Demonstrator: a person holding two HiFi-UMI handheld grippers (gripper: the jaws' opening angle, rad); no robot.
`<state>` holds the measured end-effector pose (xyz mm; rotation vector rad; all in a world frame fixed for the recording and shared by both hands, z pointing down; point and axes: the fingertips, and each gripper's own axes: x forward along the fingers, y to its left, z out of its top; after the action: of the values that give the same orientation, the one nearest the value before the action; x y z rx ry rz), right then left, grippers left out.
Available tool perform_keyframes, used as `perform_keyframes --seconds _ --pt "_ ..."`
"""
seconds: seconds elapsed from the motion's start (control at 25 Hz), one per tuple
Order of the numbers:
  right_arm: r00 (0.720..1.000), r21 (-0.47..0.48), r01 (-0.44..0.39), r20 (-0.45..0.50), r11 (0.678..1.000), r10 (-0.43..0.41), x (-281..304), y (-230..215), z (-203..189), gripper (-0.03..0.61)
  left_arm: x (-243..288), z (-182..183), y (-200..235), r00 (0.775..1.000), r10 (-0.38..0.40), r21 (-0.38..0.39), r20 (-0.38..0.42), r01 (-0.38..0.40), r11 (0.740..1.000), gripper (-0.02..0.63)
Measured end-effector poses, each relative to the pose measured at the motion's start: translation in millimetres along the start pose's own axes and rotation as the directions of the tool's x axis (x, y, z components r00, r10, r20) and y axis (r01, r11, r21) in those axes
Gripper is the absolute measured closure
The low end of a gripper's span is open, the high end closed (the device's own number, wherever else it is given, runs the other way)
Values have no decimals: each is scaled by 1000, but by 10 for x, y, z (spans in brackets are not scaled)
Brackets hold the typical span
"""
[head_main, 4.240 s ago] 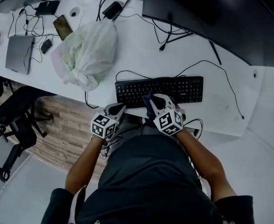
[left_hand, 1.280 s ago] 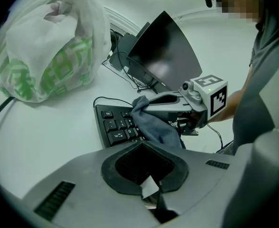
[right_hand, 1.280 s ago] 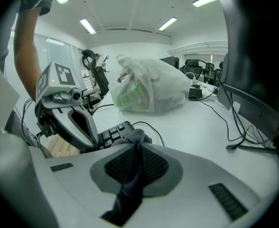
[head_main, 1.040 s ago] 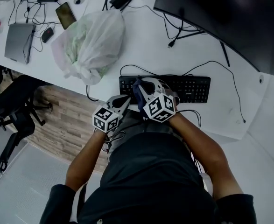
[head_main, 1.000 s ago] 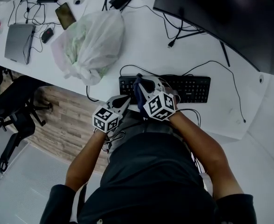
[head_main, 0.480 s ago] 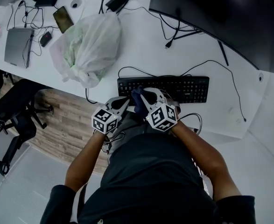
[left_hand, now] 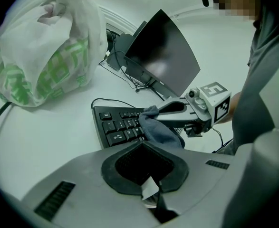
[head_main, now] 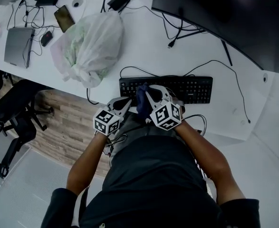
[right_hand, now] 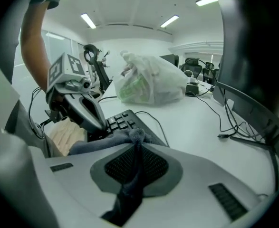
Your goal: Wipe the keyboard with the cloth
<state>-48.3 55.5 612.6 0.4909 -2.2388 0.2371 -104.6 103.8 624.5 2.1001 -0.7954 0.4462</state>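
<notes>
The right gripper (head_main: 147,90) clamps the cloth (head_main: 141,104) on the left end of the keyboard (head_main: 191,90). The left gripper (head_main: 124,101), jaws together and empty, sits alongside.

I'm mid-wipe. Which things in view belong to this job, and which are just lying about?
In the job: cloth, clamped in the right gripper; keyboard.
Lying about: tied plastic bag, monitor, phone, closed laptop.

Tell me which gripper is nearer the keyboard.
Right. The right gripper is over the left part of the keyboard, holding the cloth on the keys; the left gripper sits at its near left corner, off the keys.
</notes>
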Motion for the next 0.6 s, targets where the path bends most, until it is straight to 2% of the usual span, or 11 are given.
perform_keyframes --seconds 0.12,0.36,0.6 --pt "1000 15 -18 0 1000 18 -37 128 -65 541 -6 -4 3 1000 1 1 1 -1 1000 609" --pt "999 -3 -37 -6 999 37 -53 82 -75 541 -3 22 9 1000 7 -3 18 -7 1000 609" --pt "1000 106 26 -18 994 -25 -150 68 -187 541 14 50 -11 999 10 31 42 -11 999 609"
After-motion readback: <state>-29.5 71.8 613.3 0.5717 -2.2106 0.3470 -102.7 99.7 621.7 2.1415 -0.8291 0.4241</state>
